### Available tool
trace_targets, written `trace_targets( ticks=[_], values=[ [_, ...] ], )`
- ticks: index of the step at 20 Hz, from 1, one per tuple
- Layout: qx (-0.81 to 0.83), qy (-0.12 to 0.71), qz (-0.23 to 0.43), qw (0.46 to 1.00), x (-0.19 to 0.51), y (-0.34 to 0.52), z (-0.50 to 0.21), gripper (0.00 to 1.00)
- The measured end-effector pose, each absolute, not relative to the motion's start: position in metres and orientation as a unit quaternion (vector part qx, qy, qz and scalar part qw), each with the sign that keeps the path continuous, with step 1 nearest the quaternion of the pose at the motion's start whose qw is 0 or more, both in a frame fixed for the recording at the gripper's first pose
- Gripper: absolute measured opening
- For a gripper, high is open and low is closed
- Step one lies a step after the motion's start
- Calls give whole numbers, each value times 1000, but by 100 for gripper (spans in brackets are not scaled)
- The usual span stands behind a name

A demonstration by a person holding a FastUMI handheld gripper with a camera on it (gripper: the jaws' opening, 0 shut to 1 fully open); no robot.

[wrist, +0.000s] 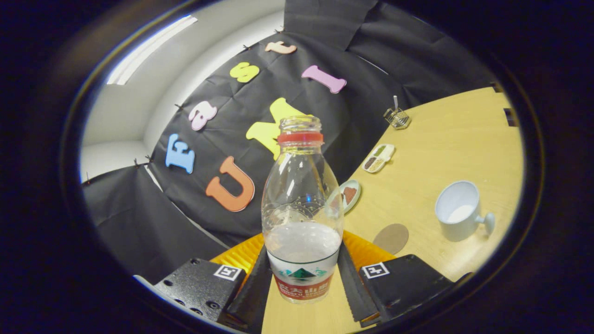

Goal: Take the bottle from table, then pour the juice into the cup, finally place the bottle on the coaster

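A clear plastic bottle point(302, 208) with a red neck ring, no cap and a red-and-white label stands between my fingers, with whitish liquid filling its lower part. My gripper point(301, 283) is shut on the bottle, both fingers pressing its labelled lower body. The view is tilted, with the wooden table point(436, 153) sloping off to the right. A white cup point(459, 211) with a handle stands on the table beyond my right finger, with something white in its bottom. A round brown coaster point(391, 238) lies flat between the bottle and the cup.
Past the bottle lie a small oval dish point(349, 194) with brown contents and a divided tray point(378, 158) of dark and green items. A small wire holder point(397, 117) stands by the far table edge. The black cloth wall hangs behind.
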State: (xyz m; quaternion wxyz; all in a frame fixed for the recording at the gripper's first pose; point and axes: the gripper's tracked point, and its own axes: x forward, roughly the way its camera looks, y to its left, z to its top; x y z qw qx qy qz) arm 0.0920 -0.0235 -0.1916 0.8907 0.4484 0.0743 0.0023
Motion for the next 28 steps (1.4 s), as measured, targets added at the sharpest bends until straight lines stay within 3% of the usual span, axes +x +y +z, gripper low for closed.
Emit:
trace_targets(
  ticks=[5, 15, 28],
  values=[
    [533, 87, 5, 842, 95, -20, -197, 79],
    [603, 102, -28, 791, 94, -17, -230, 79],
    [689, 105, -36, 716, 90, -31, -221, 79]
  ],
)
